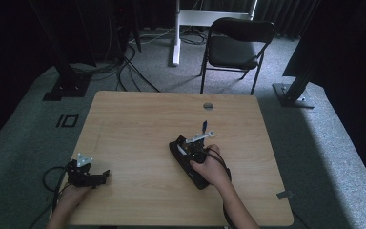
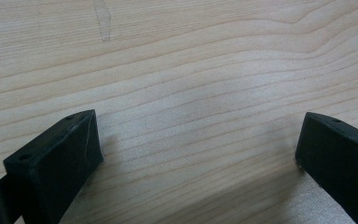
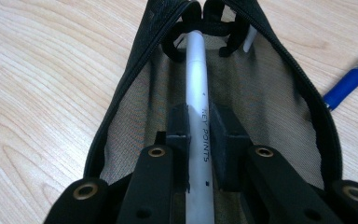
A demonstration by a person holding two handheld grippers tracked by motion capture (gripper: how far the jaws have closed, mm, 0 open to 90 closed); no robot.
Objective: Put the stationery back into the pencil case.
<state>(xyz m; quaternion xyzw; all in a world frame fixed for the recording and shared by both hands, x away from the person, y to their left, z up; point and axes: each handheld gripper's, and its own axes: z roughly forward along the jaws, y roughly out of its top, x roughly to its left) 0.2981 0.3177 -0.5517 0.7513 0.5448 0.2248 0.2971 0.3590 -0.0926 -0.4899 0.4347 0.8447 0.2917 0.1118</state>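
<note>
Two grippers show in the high view: the left gripper (image 1: pixel 106 174) rests near the left edge of the table (image 1: pixel 138 124), and the right gripper (image 1: pixel 190 145) sits near the middle with a hand (image 1: pixel 213 167) on it. One black pouch (image 1: pixel 187 164) lies under that hand, one white pen (image 1: pixel 201 137) sticks out past it, and one blue pen (image 1: pixel 204 126) lies just beyond; small details are too dim to read. One chair (image 1: pixel 236 45) stands behind the table. Seen in the left gripper view, the left gripper (image 2: pixel 198 149) has its two jaws spread wide over bare wood, holding nothing. Seen in the right gripper view, the right gripper (image 3: pixel 199 123) is clamped on the white pen (image 3: pixel 196 70), which runs into the unzipped pouch (image 3: pixel 130 84) toward its far end; that tip is hidden by the zipper. One blue pen (image 3: pixel 349 81) lies outside on the table, cut off at the right edge.
</note>
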